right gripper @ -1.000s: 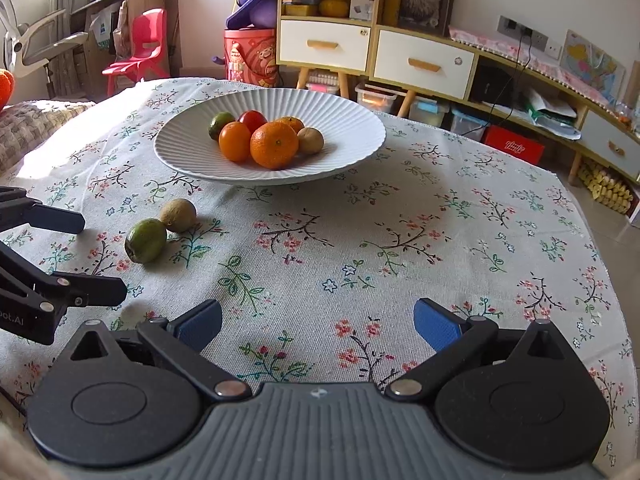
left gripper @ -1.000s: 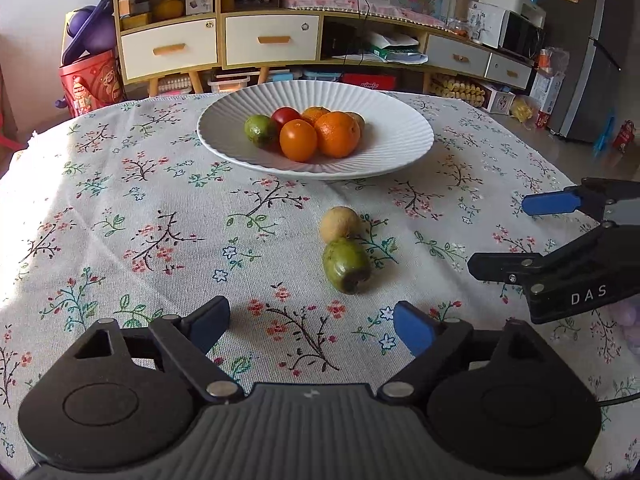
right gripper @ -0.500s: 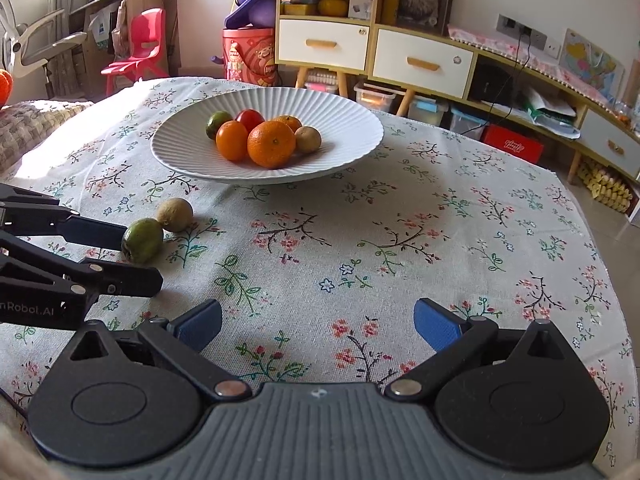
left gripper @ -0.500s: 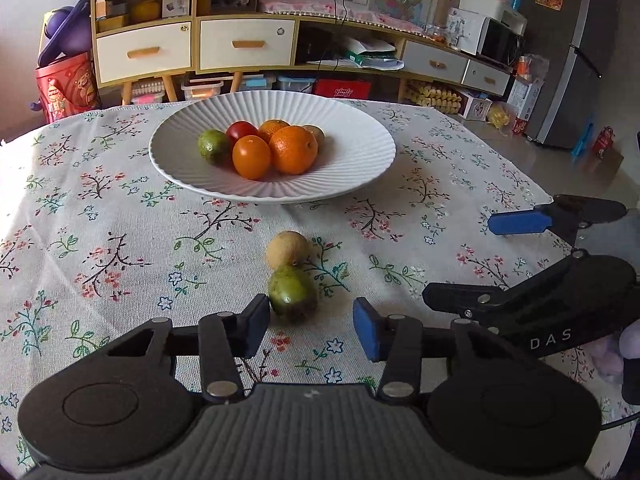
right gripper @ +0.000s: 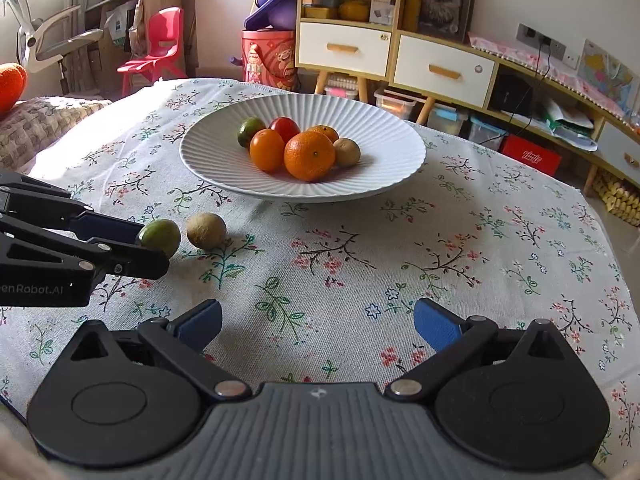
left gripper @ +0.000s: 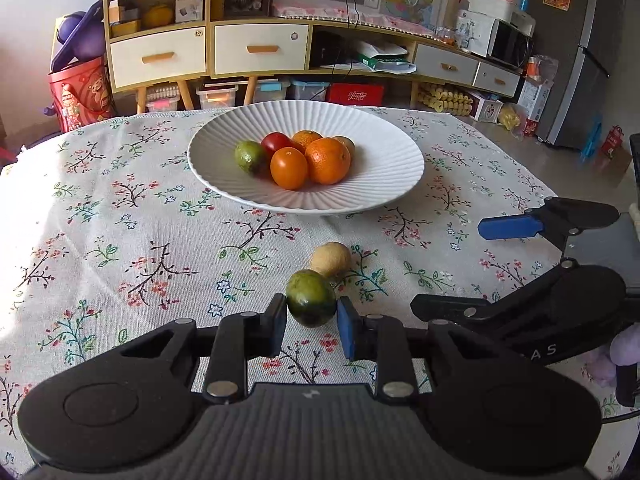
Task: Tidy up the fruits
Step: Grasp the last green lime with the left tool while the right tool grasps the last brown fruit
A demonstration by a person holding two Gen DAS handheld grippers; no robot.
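The left gripper (left gripper: pixel 311 322) has its jaws closed against the sides of a small, round, dark green fruit (left gripper: pixel 311 298) on the floral-clothed bench (left gripper: pixel 120 240); it looks light, firm and smooth-skinned, likely to roll, so holding it across the middle suits. The right gripper (right gripper: pixel 318 326) hangs open and empty. One tan round fruit (right gripper: pixel 206 231) sits just beside the green one, and the white ribbed plate (right gripper: pixel 380 140) holds six fruits.

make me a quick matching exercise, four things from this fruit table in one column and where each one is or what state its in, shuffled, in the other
Things:
1. green fruit
2. tan fruit
3. red fruit
4. right gripper

Places or states:
a. open, over bare tablecloth
b. in the white plate
c. between the left gripper fingers
d. loose on the cloth, just beyond the green one

Pairs: 1-c, 2-d, 3-b, 4-a
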